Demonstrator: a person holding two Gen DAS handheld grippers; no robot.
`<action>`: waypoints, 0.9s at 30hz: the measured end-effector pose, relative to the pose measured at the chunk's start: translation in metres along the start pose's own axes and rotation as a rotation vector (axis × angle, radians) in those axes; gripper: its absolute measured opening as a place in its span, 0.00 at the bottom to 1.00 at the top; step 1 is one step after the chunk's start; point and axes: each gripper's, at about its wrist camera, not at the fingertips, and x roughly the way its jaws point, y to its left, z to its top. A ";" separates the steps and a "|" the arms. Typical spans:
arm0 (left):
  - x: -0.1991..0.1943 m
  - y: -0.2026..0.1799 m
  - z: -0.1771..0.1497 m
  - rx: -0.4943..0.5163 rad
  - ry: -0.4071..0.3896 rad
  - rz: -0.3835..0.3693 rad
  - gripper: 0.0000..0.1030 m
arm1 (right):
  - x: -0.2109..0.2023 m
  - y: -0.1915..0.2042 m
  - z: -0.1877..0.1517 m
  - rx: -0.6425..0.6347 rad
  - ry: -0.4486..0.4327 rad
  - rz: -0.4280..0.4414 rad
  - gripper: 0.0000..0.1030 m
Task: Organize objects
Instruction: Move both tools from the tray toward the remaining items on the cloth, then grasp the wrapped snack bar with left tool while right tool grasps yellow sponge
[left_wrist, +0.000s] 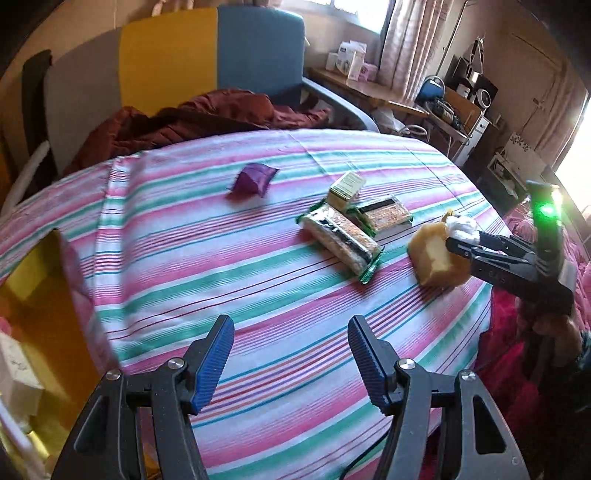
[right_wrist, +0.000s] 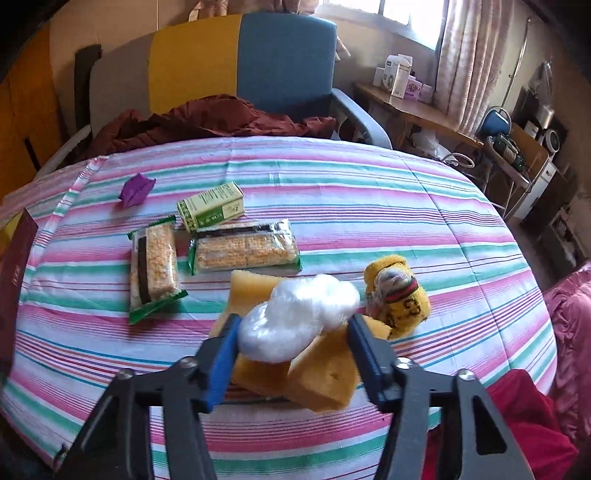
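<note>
Right wrist view: the right gripper (right_wrist: 291, 332) clamps a white plastic-wrapped bundle (right_wrist: 295, 325) over yellow sponges (right_wrist: 321, 373); 2 snack bars (right_wrist: 243, 247) in wrappers lie at 11 o'clock. The left gripper (left_wrist: 291, 332) hangs spread, empty.

On the table (right_wrist: 406, 206), a folded pouch (right_wrist: 136, 190) lies far left, a small carton (right_wrist: 210, 206) behind two snack bars (right_wrist: 153, 266) side by side, a sponge (right_wrist: 325, 373) nearer under a plastic wad (right_wrist: 295, 325), and a rolled sock (right_wrist: 400, 295) at right.

Porous yellow sponge (right_wrist: 325, 373), seemingly glossy plastic wad (right_wrist: 295, 321), cotton tablecloth (right_wrist: 369, 192).
</note>
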 end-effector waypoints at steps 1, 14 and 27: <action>0.006 -0.002 0.003 -0.006 0.011 -0.008 0.63 | -0.002 -0.001 0.001 -0.001 -0.006 -0.004 0.43; 0.090 -0.025 0.061 -0.136 0.112 -0.048 0.63 | -0.015 -0.002 0.005 0.006 -0.038 0.086 0.32; 0.145 -0.045 0.095 -0.157 0.156 0.041 0.63 | -0.022 0.008 0.004 -0.047 -0.038 0.196 0.32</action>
